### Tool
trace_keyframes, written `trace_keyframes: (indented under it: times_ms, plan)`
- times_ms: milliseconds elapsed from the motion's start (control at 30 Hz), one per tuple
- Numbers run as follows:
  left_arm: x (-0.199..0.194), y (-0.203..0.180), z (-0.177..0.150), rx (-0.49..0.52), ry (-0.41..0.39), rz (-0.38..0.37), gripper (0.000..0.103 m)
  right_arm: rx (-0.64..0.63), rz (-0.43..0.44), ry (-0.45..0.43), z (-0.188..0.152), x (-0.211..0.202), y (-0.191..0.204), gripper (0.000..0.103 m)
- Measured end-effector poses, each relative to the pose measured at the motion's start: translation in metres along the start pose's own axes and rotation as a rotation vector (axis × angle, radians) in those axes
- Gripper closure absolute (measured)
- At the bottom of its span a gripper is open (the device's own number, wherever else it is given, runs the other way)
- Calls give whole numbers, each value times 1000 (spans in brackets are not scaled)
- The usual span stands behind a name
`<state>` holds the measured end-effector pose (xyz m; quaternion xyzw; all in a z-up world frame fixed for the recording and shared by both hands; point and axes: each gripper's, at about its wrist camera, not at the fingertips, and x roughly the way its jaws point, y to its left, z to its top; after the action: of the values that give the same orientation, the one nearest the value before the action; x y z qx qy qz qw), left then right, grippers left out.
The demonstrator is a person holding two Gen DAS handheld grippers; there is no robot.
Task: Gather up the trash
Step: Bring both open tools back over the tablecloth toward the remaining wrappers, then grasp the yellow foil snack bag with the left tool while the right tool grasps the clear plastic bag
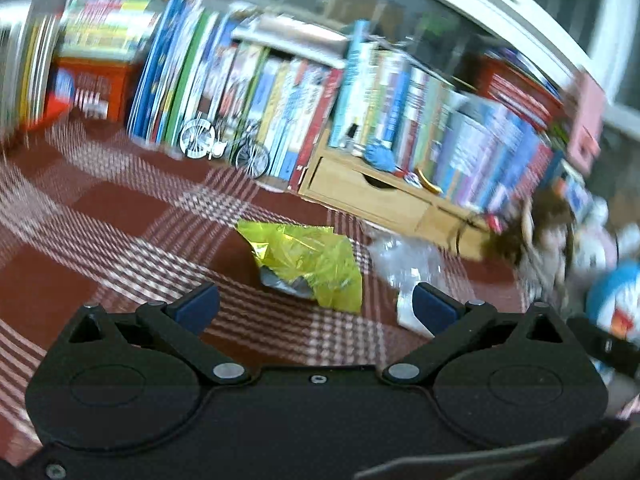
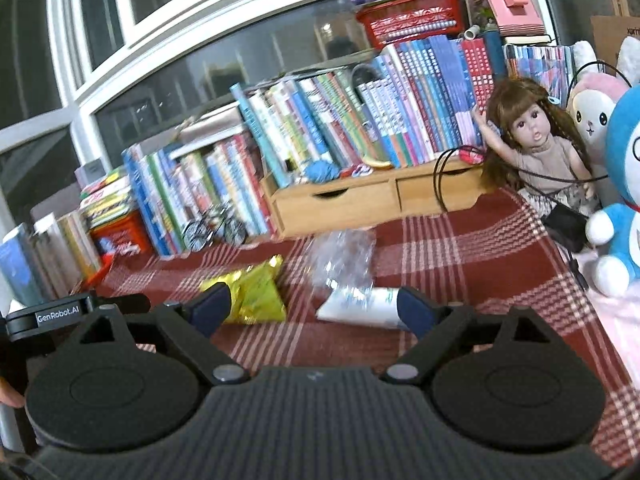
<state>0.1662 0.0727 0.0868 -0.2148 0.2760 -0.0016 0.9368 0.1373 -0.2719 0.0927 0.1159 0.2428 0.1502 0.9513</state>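
A crumpled yellow foil wrapper [image 1: 310, 266] lies on the red plaid tablecloth [image 1: 120, 216], just ahead of my left gripper [image 1: 316, 308], which is open with nothing between its fingers. To its right sit a crushed clear plastic bottle [image 1: 404, 258] and a white wrapper [image 1: 408, 314]. In the right wrist view the yellow wrapper [image 2: 252, 294] lies near the left fingertip, the clear bottle [image 2: 342, 260] sits farther off and the white wrapper [image 2: 360, 306] reaches the right fingertip. My right gripper [image 2: 314, 310] is open and empty.
A long row of books [image 2: 320, 136] and a wooden drawer organiser [image 2: 360, 200] line the back. A small metal bicycle model [image 2: 214, 230] stands by the books. A doll [image 2: 536, 148], a blue plush toy [image 2: 624, 200] and a black cable [image 2: 568, 216] crowd the right side. The other gripper [image 2: 52, 316] shows at left.
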Motion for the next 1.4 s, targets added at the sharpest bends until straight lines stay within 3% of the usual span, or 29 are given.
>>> trace_keyframes:
  times_ms: [200,467,533,600,667,700,733,800,900,1100,1400]
  plan:
    - [64,9,-1,-199,22,0,1,76,-26,-24,6,54,-8,6]
    - [123,4,-8,-261,64,70,1,123,-78,40,-4,137,-12,6]
    - [136,4,-10,-281,68,78,5,128,-94,56,-5,155,-12,6]
    - [145,7,-12,-304,73,70,20,130,-116,70,-6,171,-12,6]
    - [152,9,-14,-317,93,62,60,123,-135,88,-7,186,-12,6]
    - [154,10,-16,-315,112,58,69,120,-139,105,-8,193,-12,10]
    - [153,10,-18,-302,116,59,87,118,-140,124,-10,199,-12,13]
    - [145,8,-21,-240,86,58,89,116,-128,164,-15,206,-13,30]
    - [126,5,-23,-135,32,66,92,85,-80,164,-21,198,-9,38]
    - [71,20,-24,-71,0,19,92,51,-11,172,-27,152,-10,41]
    - [-24,53,-67,12,96,-65,92,-103,72,244,-56,63,-12,41]
